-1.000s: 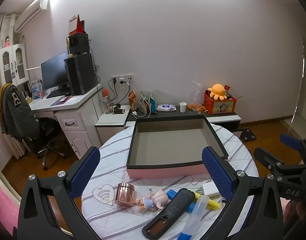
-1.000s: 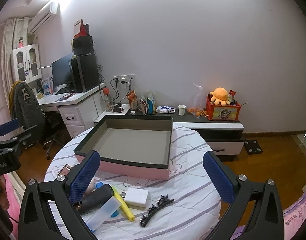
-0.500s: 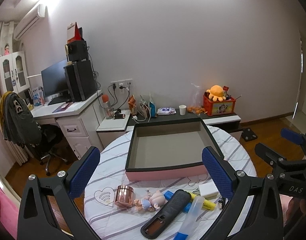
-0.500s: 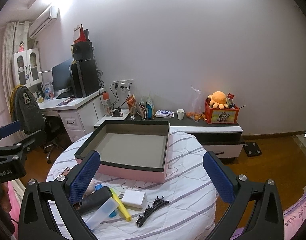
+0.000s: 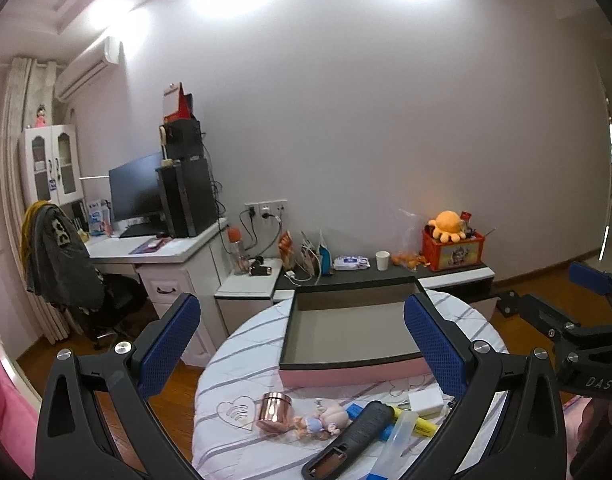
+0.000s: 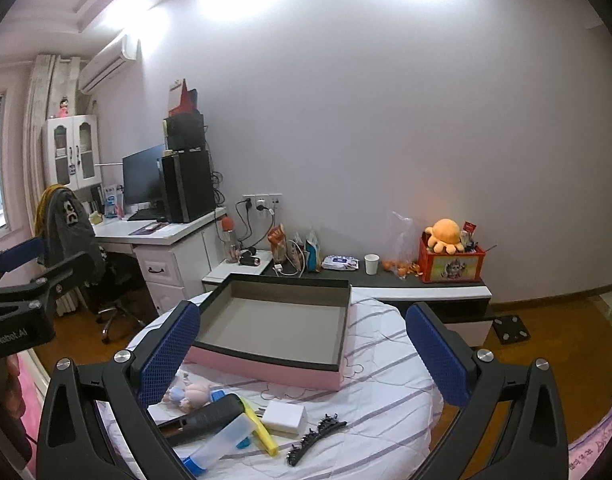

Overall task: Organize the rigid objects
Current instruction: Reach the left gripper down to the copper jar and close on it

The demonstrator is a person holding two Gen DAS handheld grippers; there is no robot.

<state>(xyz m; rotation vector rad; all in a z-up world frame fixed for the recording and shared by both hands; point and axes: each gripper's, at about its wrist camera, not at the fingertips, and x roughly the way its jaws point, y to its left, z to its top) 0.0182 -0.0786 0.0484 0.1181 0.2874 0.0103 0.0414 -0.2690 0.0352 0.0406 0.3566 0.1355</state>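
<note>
Pink-sided and dark-rimmed, the shallow rectangular tray (image 6: 274, 328) sits empty at the far side of the round striped-cloth counter (image 6: 385, 384). The loose rigid things lie in a cluster on the near side: a rose-gold metal jar (image 5: 274, 407), a small pale doll (image 5: 325, 424), a long black remote-shaped case (image 5: 351, 438), a yellow marker (image 6: 260, 428), a clear tube with a blue cap (image 6: 218, 446), a white square charger (image 6: 285, 418) and a black toothed hair clip (image 6: 314, 437).

Both claws hover above the near edge, neither touching anything. The left claw (image 5: 302, 350) stands with its blue pads wide apart and nothing between them; the right claw (image 6: 302, 354) is likewise spread and empty.

Sorting appears not yet begun, so the step in hand looks like choosing a first piece. The next move probably calls for lowering one claw over a single object, perhaps the charger or hair clip on the right, and straddling it squarely before closing, clear of its neighbours.
</note>
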